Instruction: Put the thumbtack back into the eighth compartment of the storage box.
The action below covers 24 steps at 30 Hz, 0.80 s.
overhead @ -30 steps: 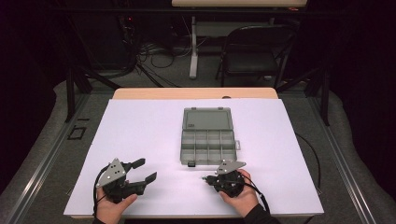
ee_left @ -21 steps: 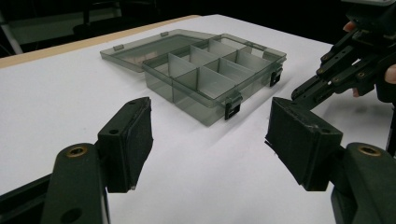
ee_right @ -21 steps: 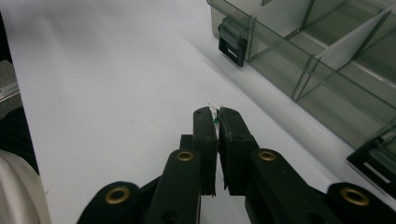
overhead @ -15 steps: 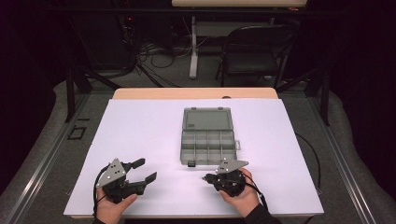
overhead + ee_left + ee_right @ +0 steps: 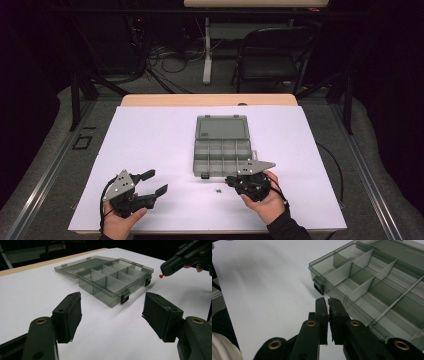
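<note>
i'm seeing a tiny red-tipped piece [image 5: 161, 276] at my right gripper [image 5: 231, 180] tip, too small to identify; its jaws are pinching nearly closed beside the open compartment box [image 5: 221, 148]. my left gripper [image 5: 155, 183] is gaping wide, empty.

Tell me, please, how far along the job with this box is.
Done: the box lies open, its lid flat. In hand: the right claw seems to pinch a small red piece beside the box. Left: the compartments look empty, a dark speck lies on the table, and the left claw is open.
</note>
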{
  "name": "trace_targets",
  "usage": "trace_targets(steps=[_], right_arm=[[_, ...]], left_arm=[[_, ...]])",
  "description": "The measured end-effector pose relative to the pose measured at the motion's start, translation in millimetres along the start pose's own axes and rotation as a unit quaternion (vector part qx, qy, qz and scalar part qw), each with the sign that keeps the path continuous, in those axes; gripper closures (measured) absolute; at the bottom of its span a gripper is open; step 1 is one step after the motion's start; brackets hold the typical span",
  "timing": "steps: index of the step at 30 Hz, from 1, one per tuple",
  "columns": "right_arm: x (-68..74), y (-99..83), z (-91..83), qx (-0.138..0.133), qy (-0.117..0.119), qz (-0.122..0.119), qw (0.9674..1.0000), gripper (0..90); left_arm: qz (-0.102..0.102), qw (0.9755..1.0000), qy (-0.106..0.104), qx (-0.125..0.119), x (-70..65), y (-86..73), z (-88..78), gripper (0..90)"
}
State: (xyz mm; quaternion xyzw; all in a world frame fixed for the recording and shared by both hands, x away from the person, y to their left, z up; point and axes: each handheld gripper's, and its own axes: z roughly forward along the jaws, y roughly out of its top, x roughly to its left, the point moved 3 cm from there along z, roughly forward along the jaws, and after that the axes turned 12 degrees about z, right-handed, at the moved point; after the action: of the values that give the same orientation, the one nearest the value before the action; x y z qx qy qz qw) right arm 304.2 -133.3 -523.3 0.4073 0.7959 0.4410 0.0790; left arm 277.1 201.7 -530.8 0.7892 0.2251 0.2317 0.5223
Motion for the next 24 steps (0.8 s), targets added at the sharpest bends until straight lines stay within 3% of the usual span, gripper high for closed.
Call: trace_targets(steps=[11,24], right_arm=[[-23.1,19.1,-6.5,0.002,-0.038,0.021,0.9991,85.8],[-48.4,25.5,-1.2,0.004,-0.081,0.042,0.9958,85.8]], left_arm=[[0.000,1.0000,-0.002,0.000,0.3,-0.1,-0.1,30.9],[0.000,1.0000,-0.002,0.000,0.4,-0.2,0.2,30.9]])
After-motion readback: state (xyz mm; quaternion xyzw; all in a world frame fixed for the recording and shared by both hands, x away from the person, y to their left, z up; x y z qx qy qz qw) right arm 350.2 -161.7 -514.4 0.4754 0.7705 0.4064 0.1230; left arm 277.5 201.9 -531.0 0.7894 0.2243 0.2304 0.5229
